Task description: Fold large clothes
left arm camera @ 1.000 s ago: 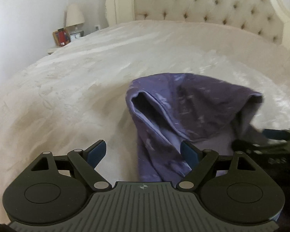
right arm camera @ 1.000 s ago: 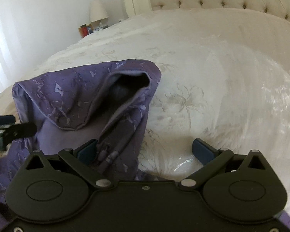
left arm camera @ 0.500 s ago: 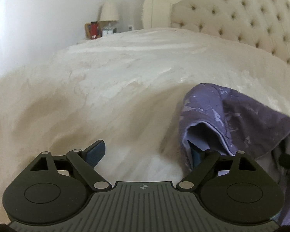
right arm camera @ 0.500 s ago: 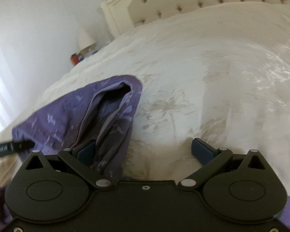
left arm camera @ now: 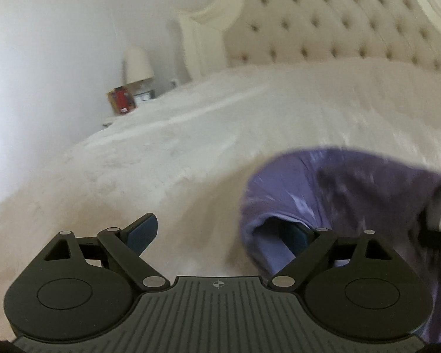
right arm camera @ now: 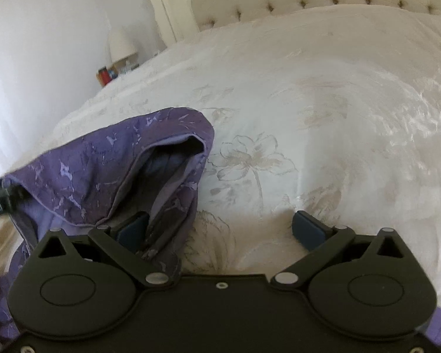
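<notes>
Both grippers stood spread wide, fingers released and grasping nothing, one at each end of a purple garment (right arm camera: 103, 173) that lay bunched on the white bed (right arm camera: 323, 117). The left gripper (left arm camera: 223, 235) had its right-hand finger tucked just inside a fold of the cloth (left arm camera: 332, 188), its other finger over bare bedspread; the right gripper (right arm camera: 220, 229) mirrored that, with its left-hand finger against the drooping hem and the other clear of it.

By the look of it the garment was thin, light and thoroughly limp — it sagged into a hollow pocket between the two tools and creased wherever it was unsupported. Such cloth would likely weigh almost nothing yet slide and collapse if pinched in the middle. The sounder hold seemed to be the stitched edge at each outer corner, where the layers doubled up — there the fingers would have something firm to bite on. The glossy bedspread looked slippery, so the cloth might drift when dragged.
</notes>
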### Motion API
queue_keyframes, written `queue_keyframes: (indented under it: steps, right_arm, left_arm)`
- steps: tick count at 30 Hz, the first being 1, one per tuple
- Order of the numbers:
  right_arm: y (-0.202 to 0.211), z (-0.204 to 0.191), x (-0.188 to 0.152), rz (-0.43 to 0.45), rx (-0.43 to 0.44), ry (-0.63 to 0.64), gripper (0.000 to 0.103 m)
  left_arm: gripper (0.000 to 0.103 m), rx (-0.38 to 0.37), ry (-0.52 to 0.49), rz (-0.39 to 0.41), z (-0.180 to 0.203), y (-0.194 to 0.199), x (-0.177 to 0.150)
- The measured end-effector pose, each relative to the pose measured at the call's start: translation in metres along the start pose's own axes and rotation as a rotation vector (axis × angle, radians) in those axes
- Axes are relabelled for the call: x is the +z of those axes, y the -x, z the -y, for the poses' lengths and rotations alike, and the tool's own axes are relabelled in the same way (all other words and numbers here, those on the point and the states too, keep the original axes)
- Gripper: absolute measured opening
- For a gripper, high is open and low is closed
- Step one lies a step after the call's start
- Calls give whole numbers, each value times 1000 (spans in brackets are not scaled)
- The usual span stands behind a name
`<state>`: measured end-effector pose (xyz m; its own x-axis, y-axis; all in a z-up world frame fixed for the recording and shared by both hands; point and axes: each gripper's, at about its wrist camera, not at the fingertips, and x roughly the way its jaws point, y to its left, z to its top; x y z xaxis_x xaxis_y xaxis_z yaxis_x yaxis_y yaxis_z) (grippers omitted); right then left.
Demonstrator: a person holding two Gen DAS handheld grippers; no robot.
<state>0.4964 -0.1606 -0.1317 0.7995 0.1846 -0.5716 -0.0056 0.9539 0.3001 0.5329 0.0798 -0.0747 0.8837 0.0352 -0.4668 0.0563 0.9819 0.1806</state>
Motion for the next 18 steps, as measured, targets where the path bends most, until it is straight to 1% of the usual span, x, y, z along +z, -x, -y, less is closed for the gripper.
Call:
queue_keyframes:
  steps: [2,4,7,8,9,11,13,15,16,18]
  right_arm:
    - [2,-8,6,-9,-5,44,102]
    - [6,-16,13,6,-11,113,102]
    - [8,-20,22,25,-42,219,102]
    - [8,-15,23,27,-48,224,102]
    - [7,-8,25,26,-51,210,102]
    - [5,14,25,10,-49,137,102]
    - [-1,42,21,-15,-21,10,102]
    - [-8,67,13,-24,68,-108,102]
    - [-8,71,10,-15,89,-130,102]
    - [-7,68,7,-5,82,-114,103]
  left_arm:
    - [90,-6,72,-9,-14,0,3]
    - [90,4,121,-23,-28,-3,2]
    - [91,-12,161,-60,-46,-8,-7]
    - [92,-16,178,-84,-50,-12,-11]
    - [92,-24,200,-109,-55,-16,-16]
    - [93,-44,255,-160,-65,-26,-27]
    - [98,-65,309,-203,-73,-36,-38]
    - [101,-89,336,-205,-78,-38,-45]
    - [102,-88,331,-197,-78,-39,-47]
    - [103,-81,311,-186,-75,-42,-51]
